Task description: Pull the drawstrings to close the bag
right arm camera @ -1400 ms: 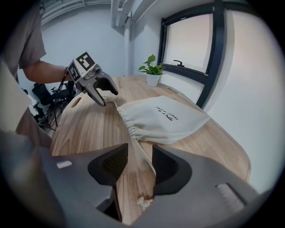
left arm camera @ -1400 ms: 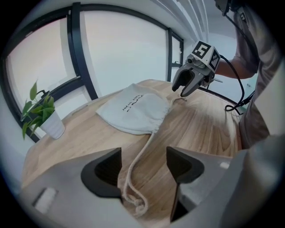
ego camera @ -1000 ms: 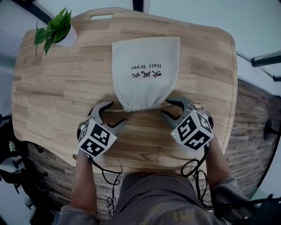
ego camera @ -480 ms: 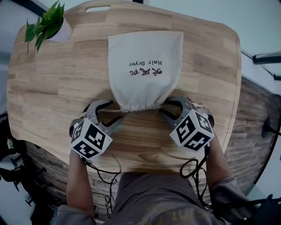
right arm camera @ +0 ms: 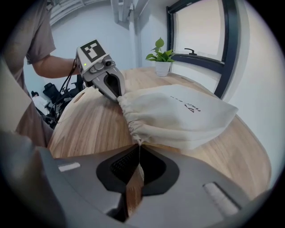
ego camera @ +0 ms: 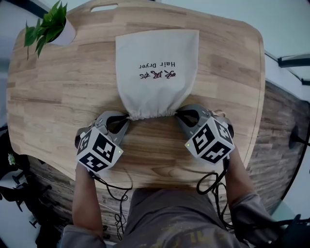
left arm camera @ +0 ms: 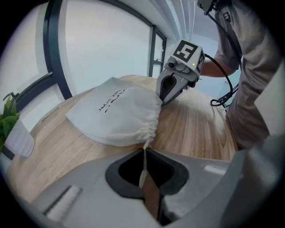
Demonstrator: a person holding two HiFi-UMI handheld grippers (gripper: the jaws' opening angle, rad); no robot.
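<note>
A cream cloth bag (ego camera: 156, 72) with dark print lies flat on the wooden table (ego camera: 58, 97). Its gathered mouth (ego camera: 147, 114) points toward me. My left gripper (ego camera: 127, 117) is at the mouth's left corner, shut on the left drawstring (left arm camera: 144, 164), which runs taut from the puckered hem into its jaws. At the right corner my right gripper (ego camera: 178, 113) has just been closing and is now shut on the right drawstring (right arm camera: 139, 155). Each gripper view shows the bag (left arm camera: 116, 116) (right arm camera: 178, 116) with the other gripper (left arm camera: 163, 99) (right arm camera: 117, 93) at its far corner.
A potted green plant (ego camera: 51, 26) stands at the table's far left corner, and a handle slot (ego camera: 102, 7) is cut in the far edge. The table's near edge runs just below both grippers. Black cables (ego camera: 213, 184) hang from them toward the person's lap.
A second ago both grippers stood open beside the bag's mouth corners. Both have since closed their jaws at those corners, the right one within the last half second.
</note>
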